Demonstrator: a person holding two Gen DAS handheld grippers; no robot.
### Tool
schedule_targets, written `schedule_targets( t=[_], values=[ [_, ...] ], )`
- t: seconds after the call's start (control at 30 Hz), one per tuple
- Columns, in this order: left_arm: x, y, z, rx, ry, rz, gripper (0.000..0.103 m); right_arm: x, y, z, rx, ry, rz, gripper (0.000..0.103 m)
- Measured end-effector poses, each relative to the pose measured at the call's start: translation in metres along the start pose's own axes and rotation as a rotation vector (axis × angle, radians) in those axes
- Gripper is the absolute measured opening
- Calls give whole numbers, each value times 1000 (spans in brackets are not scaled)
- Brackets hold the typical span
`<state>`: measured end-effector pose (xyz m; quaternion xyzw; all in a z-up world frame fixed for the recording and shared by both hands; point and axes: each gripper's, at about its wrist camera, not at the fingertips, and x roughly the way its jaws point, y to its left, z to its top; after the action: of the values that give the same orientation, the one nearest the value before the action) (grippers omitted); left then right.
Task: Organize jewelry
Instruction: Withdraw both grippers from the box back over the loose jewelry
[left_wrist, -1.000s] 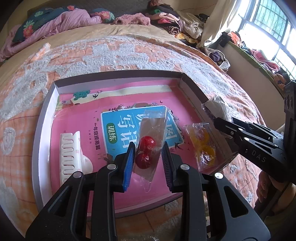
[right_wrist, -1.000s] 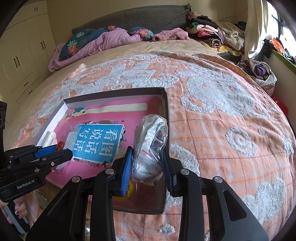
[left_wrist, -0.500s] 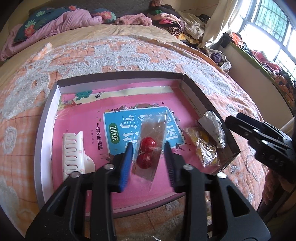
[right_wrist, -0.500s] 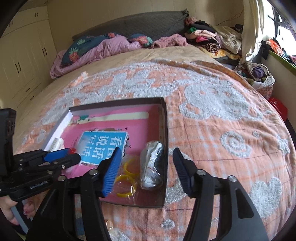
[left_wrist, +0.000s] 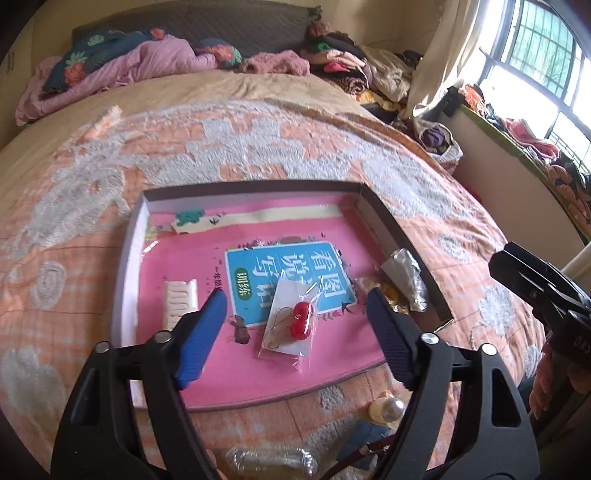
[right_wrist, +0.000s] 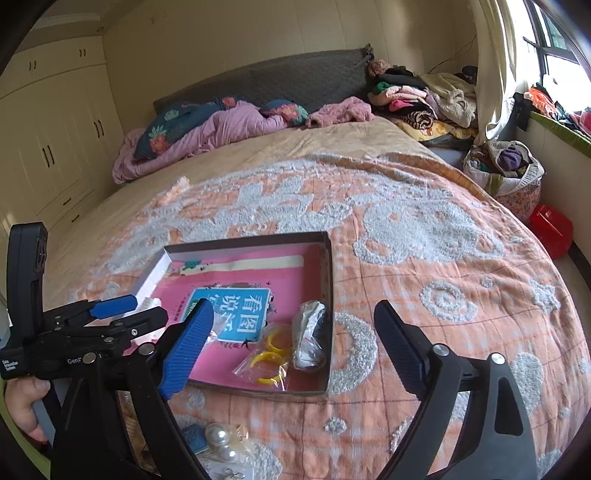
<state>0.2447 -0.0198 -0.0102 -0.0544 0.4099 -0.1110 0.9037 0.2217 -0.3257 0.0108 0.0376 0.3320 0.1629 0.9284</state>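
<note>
A shallow box (left_wrist: 127, 258) lay on the orange patterned bedspread (left_wrist: 258, 147), its floor covered by a pink book (left_wrist: 295, 236) with a blue label. At its left edge lay a white hair clip (left_wrist: 180, 299). The left gripper (left_wrist: 295, 325) hung over the box with its jaws opening wide; the clear packet of red bead earrings (left_wrist: 295, 321) lay flat on the book below the gap, touched by neither pad. Further right, a packet of yellow rings (right_wrist: 267, 356) lay just beside a crinkled silvery bag (right_wrist: 310, 341) in the box's near right corner. The right gripper (right_wrist: 293, 339) hovered above these two with its jaws also opening, gripping nothing. Loose pearls (right_wrist: 221, 443) lay on the bedspread outside the box.
</note>
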Motion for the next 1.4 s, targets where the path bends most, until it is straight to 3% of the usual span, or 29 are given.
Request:
schedule_targets(
  t=[0.1, 0.27, 0.87, 1.4],
  values=[
    [-14, -1, 0, -10, -26, 11, 86, -12, 1, 1, 2, -23, 3, 94],
    [-34, -4, -1, -16, -58, 28, 93, -28, 4, 2, 3, -49, 9, 95],
    [-88, -9, -13, -22, -137, 38, 93, -72, 11, -2, -16, -103, 35, 95],
    [-111, -11, -38, -19, -151, 72, 93, -90, 23, -23, -46, -85, 70, 95]
  ],
)
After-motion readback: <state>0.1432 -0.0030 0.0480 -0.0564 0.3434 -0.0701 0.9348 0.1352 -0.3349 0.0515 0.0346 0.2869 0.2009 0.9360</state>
